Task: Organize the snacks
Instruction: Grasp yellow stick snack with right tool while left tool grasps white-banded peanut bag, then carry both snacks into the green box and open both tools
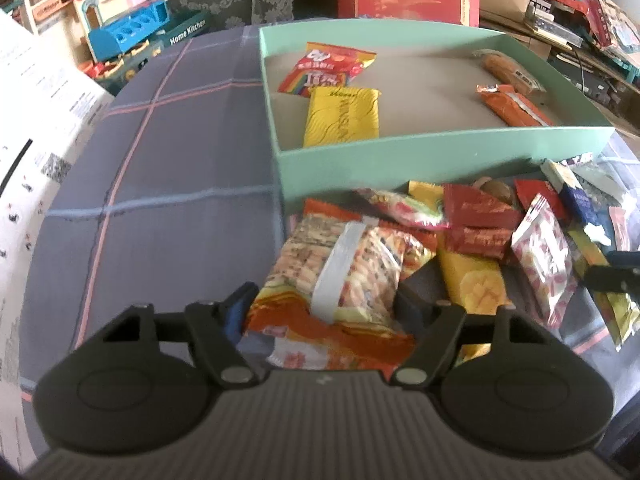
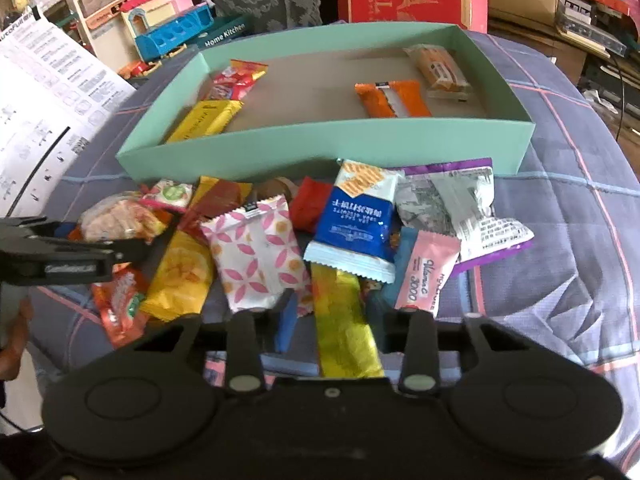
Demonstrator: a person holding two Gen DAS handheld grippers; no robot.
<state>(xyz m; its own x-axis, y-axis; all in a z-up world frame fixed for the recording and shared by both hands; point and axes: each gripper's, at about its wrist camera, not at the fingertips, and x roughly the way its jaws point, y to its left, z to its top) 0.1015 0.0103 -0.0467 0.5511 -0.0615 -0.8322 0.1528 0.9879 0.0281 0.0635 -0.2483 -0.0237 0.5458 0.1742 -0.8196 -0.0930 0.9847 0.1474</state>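
Item: snack sorting, two hand-held grippers over a plaid-covered table (image 1: 160, 184).

Receptacle: shallow mint-green box (image 1: 400, 156), far side of the table, open top. Contents so far: rainbow-printed red packet (image 1: 326, 70) and yellow packet (image 1: 342, 116) at its left end; orange bar (image 1: 514, 106) and clear-wrapped pastry (image 1: 506, 68) at its right end. Middle of the floor bare.

Loose stock: heap of packets just near of the box's front wall, many overlapping.

Left gripper (image 1: 320, 312): fingers set either side of the near end of the rice-cracker bag (image 1: 344, 272), a wide crinkly bag at the left of the heap. Whether the pads already press on it cannot be told; the bag fills the gap between them.

Right gripper (image 2: 336, 322): fingers drawn close together around the near end of the gold-green foil strip (image 2: 344, 316), which runs out under the blue-and-white packet (image 2: 356, 216) and beside the pink flower-print packet (image 2: 260, 248). It looks clamped on the strip.

Handling notes, as judgement:
- Cracker bag is puffy; take it by the sealed end, gently, so the contents do not crush.
- Foil strip is slick and pinned under neighbours; draw it toward the near side before lifting, or the blue-and-white packet may ride along.
- Lift each clear of the front wall and set it in the bare middle of the box
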